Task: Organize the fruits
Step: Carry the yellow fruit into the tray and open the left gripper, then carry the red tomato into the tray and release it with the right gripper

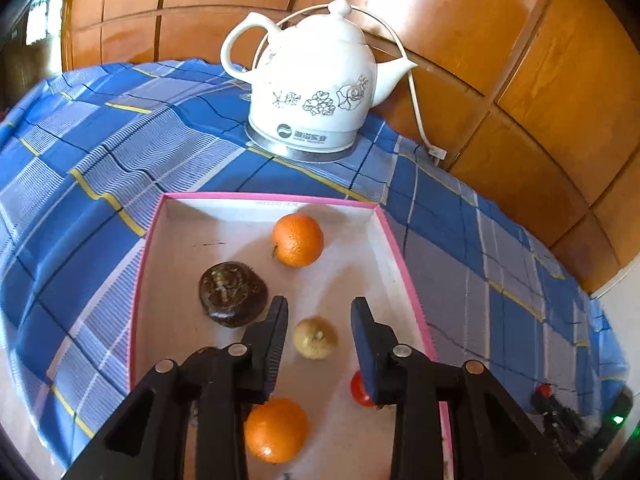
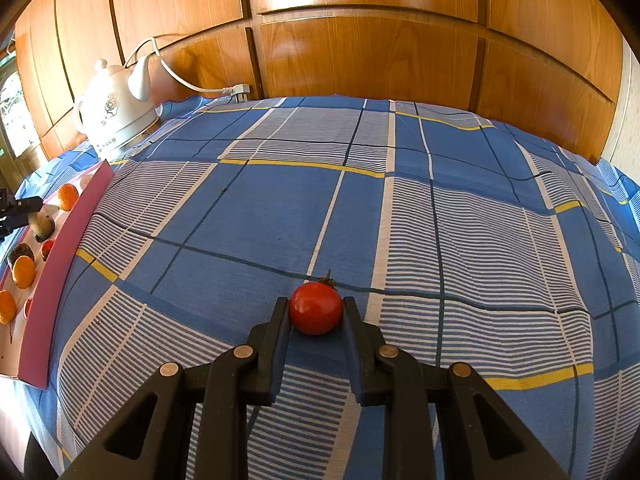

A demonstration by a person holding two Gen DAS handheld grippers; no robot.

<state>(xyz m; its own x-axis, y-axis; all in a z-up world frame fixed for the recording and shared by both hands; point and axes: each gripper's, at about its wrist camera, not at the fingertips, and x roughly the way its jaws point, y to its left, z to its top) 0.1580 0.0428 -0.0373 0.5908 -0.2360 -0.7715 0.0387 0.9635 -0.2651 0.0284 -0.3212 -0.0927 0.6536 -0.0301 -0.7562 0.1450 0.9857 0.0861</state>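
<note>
A pink-rimmed white box (image 1: 384, 220) lies on the blue plaid cloth. It holds two oranges (image 1: 297, 240) (image 1: 276, 430), a dark brown fruit (image 1: 232, 294), a small yellowish fruit (image 1: 315, 338) and a small red tomato (image 1: 360, 390). My left gripper (image 1: 320, 312) is open and empty above the box, its fingers either side of the yellowish fruit and above it. My right gripper (image 2: 316, 310) is shut on a red tomato (image 2: 316, 308) just above the cloth. The box (image 2: 64, 240) shows at the far left of the right wrist view.
A white ceramic electric kettle (image 1: 312, 80) stands on its base behind the box, its cord running to a plug at the wooden wall (image 1: 520, 80). The plaid cloth (image 2: 360, 200) spreads wide in front of the right gripper.
</note>
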